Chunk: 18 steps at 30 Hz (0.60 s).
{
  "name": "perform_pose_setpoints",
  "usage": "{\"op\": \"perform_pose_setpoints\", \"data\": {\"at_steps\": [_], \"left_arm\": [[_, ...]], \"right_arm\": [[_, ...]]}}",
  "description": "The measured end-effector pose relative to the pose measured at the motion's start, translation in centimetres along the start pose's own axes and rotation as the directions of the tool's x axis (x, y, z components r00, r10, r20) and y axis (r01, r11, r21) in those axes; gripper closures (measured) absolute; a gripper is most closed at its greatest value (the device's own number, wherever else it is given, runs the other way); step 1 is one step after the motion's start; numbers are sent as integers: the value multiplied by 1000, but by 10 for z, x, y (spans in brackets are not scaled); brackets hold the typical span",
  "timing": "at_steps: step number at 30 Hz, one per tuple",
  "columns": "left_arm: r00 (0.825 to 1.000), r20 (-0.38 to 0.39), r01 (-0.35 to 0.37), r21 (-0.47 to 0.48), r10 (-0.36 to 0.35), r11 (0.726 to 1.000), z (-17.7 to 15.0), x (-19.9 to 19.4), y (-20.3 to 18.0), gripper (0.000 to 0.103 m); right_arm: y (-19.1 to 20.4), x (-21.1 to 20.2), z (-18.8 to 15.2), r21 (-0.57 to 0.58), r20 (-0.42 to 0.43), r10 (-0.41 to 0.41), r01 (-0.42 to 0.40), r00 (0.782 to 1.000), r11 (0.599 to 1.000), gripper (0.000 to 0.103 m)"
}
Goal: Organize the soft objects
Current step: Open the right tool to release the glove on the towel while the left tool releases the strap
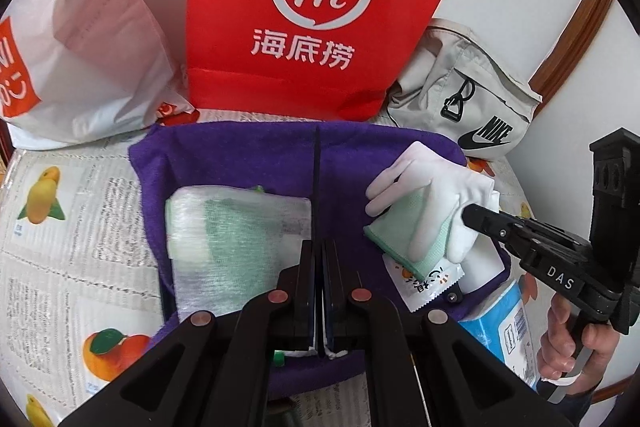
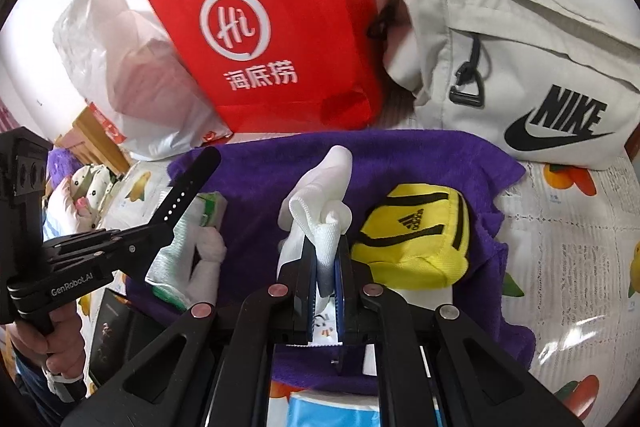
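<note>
**A lived-in home room**

Shopping bags crowd the bench's far edge against a white wall: a red paper bag (image 1: 320,7), a white plastic bag (image 1: 80,39), a beige Nike pouch (image 2: 520,67). A fruit-printed cover (image 1: 60,247) lines the bench; wooden trim (image 1: 576,39) frames the wall.

2 wrist fisheyes look steeply down along their fingers, close over the purple towel (image 1: 240,155); both share towel, red bag (image 2: 280,27), Nike bag (image 1: 480,107).
</note>
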<state>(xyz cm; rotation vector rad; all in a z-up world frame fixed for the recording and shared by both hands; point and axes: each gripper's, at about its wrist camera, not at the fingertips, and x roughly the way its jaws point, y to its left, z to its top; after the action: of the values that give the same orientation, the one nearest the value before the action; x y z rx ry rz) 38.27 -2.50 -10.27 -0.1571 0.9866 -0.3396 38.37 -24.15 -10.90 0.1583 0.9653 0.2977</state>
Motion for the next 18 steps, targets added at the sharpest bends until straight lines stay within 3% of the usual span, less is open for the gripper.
{"op": "perform_pose_setpoints", "data": {"at_steps": [9, 11, 15, 18], "left_arm": [[999, -38, 8, -8, -9, 1000, 1, 19, -2, 99], [999, -50, -4, -16, 3, 1000, 0, 23, 0, 99], [998, -59, -14, -22, 12, 1000, -1, 26, 3, 99], [998, -63, -22, -29, 20, 999, 0, 29, 3, 99]], "right_arm": [[-5, -1, 0, -1, -12, -11, 11, 1000, 1000, 93], [-5, -3, 1, 1, -11, -6, 6, 1000, 1000, 88], [-5, -10, 1, 11, 2, 19, -19, 1000, 1000, 60], [-3, -18, 0, 13, 24, 4, -4, 1000, 1000, 53]]}}
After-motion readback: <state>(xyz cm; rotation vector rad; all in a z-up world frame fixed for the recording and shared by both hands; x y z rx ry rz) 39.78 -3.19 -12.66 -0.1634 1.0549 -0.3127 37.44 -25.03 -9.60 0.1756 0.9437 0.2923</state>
